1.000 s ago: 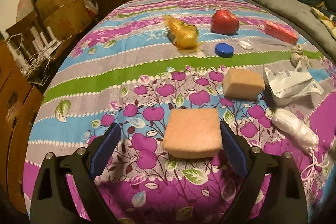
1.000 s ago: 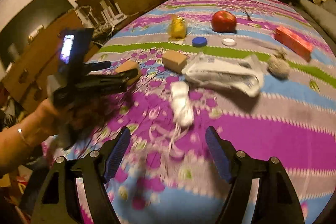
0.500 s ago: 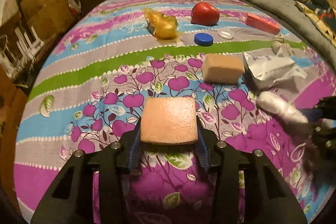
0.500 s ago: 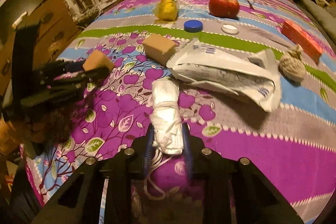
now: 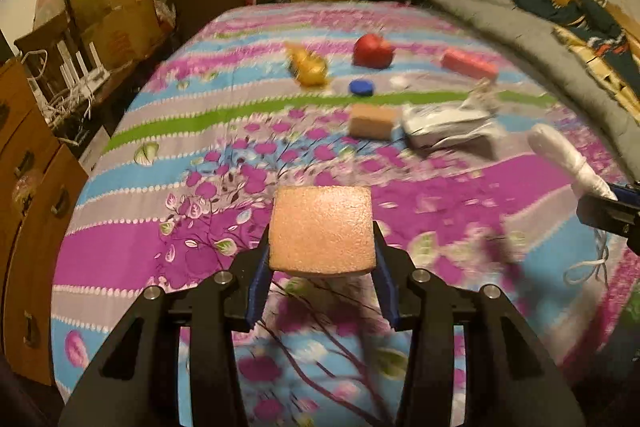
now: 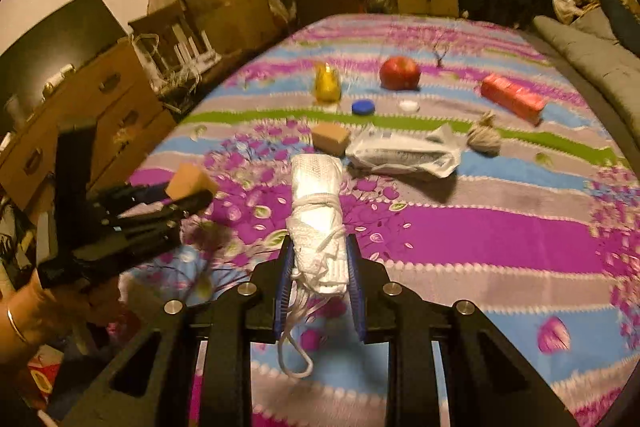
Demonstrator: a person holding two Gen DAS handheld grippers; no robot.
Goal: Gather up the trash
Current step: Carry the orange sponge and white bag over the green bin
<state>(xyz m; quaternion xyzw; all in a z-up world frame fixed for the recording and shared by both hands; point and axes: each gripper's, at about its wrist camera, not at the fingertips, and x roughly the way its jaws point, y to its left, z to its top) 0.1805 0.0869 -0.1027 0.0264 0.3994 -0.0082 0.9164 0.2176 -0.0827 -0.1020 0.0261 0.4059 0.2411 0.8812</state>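
My left gripper (image 5: 322, 259) is shut on an orange sponge (image 5: 322, 229) and holds it above the flowered bed cover (image 5: 160, 155). My right gripper (image 6: 320, 259) is shut on a white cloth bundle (image 6: 318, 211) tied with cord, lifted off the bed. The bundle also shows at the right edge of the left wrist view (image 5: 560, 151). The left gripper with its sponge (image 6: 190, 179) shows at the left of the right wrist view.
On the bed lie a second sponge (image 6: 330, 139), a white plastic packet (image 6: 404, 155), a twine ball (image 6: 486, 139), a red box (image 6: 512, 97), an apple (image 6: 400, 73), a yellow wrapper (image 6: 326, 87), a blue cap (image 6: 362, 107) and a white lid (image 6: 408, 105). Cardboard boxes (image 5: 116, 15) and drawers (image 5: 28, 187) stand at the left.
Both grippers closed, the left on the sponge and the right on the cloth bundle. Both have since lifted their loads off the bed and drawn back.
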